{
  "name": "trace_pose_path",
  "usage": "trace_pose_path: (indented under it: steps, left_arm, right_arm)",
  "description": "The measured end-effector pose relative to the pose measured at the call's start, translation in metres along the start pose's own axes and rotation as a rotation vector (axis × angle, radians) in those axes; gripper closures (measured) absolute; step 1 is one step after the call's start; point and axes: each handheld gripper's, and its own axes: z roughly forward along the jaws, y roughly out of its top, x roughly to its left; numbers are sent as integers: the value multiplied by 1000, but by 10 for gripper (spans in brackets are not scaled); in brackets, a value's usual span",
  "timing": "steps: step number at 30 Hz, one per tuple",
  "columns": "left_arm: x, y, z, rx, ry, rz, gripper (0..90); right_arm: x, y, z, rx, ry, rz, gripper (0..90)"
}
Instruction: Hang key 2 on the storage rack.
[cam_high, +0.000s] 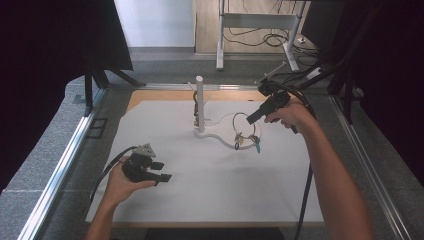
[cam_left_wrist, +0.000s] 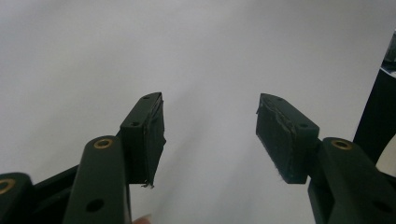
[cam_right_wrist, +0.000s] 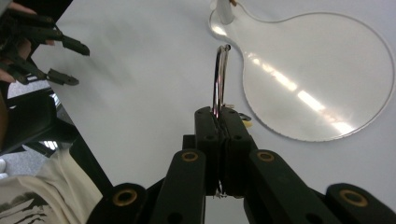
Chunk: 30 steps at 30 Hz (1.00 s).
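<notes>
On the white table board (cam_high: 210, 190), the left gripper (cam_high: 161, 171) rests open and empty near the person, while farther off the right gripper (cam_high: 251, 118) pinches a thin metal key ring (cam_high: 240, 121), keys dangling, lifted beside the white upright peg stand (cam_high: 200, 102), hanging it apparently not yet done.

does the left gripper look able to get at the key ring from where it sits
Probably yes: the left gripper is open, with bare white board toward the key ring, though the right gripper already pinches it.
</notes>
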Motion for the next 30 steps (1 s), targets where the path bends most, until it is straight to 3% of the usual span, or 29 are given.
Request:
trace_pose_path:
  steps: [9,30]
  left_arm:
    - [1,0,-1,-5,-2,-1,426]
    - [1,0,-2,-5,-11,-1,425]
  right_arm:
    - [-5,15,-2,-14,-6,16,875]
    - [-14,25,-2,-43,-2,42,875]
